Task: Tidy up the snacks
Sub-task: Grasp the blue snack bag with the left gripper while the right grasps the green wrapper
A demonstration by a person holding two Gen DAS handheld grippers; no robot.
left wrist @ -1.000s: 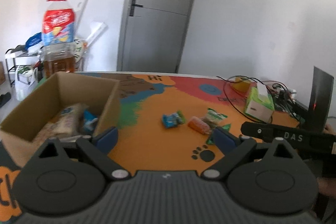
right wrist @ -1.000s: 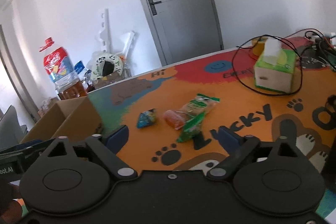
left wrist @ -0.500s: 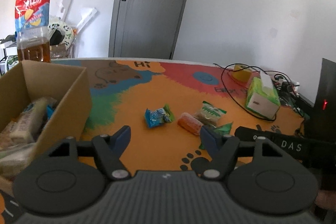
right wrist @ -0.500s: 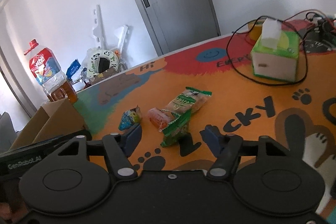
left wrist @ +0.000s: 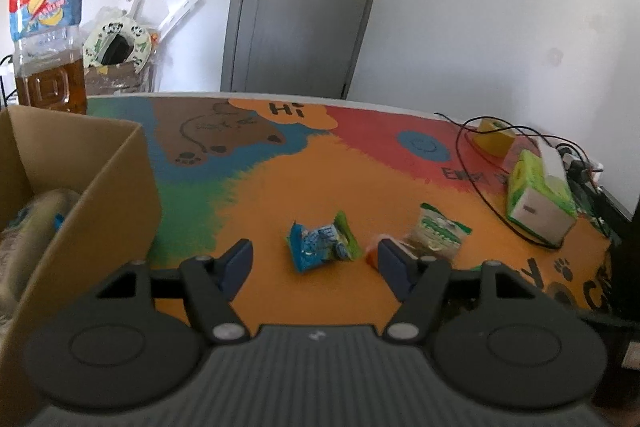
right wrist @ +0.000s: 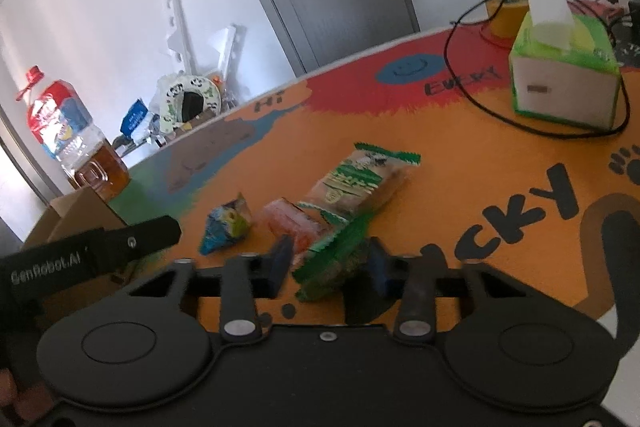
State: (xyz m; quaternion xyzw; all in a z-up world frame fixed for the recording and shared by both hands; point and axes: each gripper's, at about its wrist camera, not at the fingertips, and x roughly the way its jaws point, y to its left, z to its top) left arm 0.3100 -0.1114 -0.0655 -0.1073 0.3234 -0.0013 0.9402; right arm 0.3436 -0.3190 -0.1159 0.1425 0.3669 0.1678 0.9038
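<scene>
Several snack packets lie on the orange mat. A blue-green packet (left wrist: 320, 241) lies just ahead of my open, empty left gripper (left wrist: 314, 263); it also shows in the right wrist view (right wrist: 226, 225). Right of it lie an orange packet (right wrist: 292, 223), a long green-and-tan packet (right wrist: 356, 183) and a dark green packet (right wrist: 334, 259). My right gripper (right wrist: 328, 261) is open, its jaws standing on either side of the dark green packet without closing on it. A cardboard box (left wrist: 116, 187) holding several snacks stands at the left.
A green tissue box (right wrist: 564, 83) ringed by a black cable sits at the right. A large oil bottle (left wrist: 46, 15) stands behind the cardboard box. Cables and a yellow item (left wrist: 496, 139) lie at the far right. The left gripper's body (right wrist: 88, 251) crosses the right wrist view.
Both grippers have moved forward and down toward the snacks. The right gripper's jaws have narrowed and now straddle the dark green packet. The left gripper has swung right, away from the box.
</scene>
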